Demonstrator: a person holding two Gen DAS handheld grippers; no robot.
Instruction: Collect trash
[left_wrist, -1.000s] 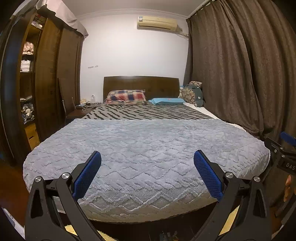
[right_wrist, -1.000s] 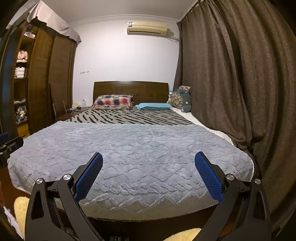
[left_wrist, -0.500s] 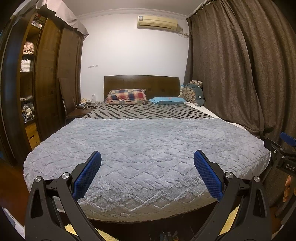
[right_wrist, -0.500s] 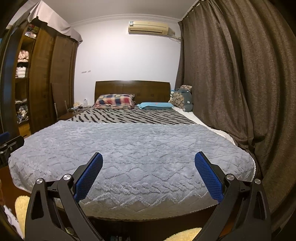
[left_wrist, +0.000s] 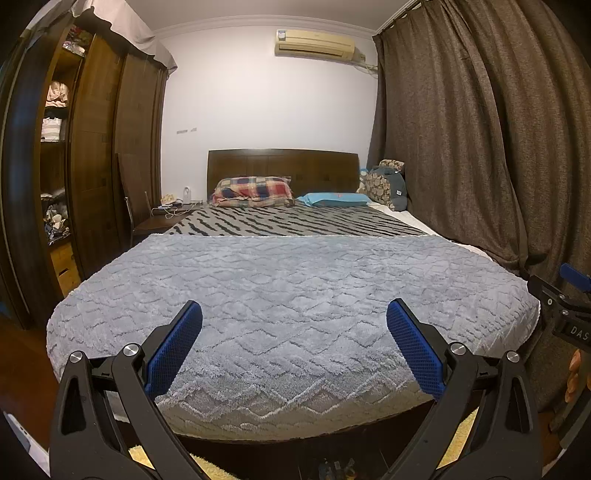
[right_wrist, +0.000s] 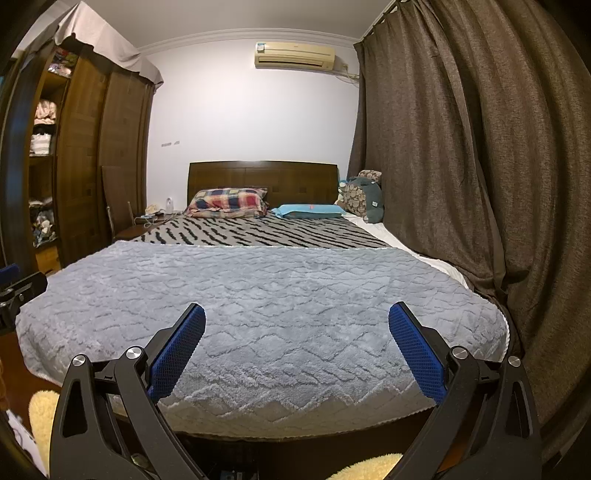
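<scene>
We hold both tongs at the foot edge of the bed (left_wrist: 295, 295), side by side and level. The left tongs (left_wrist: 294, 325) stand wide apart and hold nothing; the right tongs (right_wrist: 296, 326) likewise stand wide and empty. The grey blanket (right_wrist: 266, 295) covers the near half of the bed and shows no loose item on it. We find no trash in either view; its place cannot be told from here. Small items lie on the nightstand (left_wrist: 162, 218) at the head-left corner of the bed, but they are too small to class as trash.

Risks, in our judgement: with no target identified, the tongs could close on the blanket pile and drag it, or take a belonging from the nightstand in error. The two tools sit near each other, so a turn toward either side could knock them together. The drawn curtain (right_wrist: 461, 166) hangs just beside the bed's right edge and could snag the right tongs.

The left view alone shows small objects on the floor under the foot edge and the right tool's body at its right margin. The right view alone shows the yellow fleece rug (right_wrist: 40, 417) clearly at the bed's near-left corner.
</scene>
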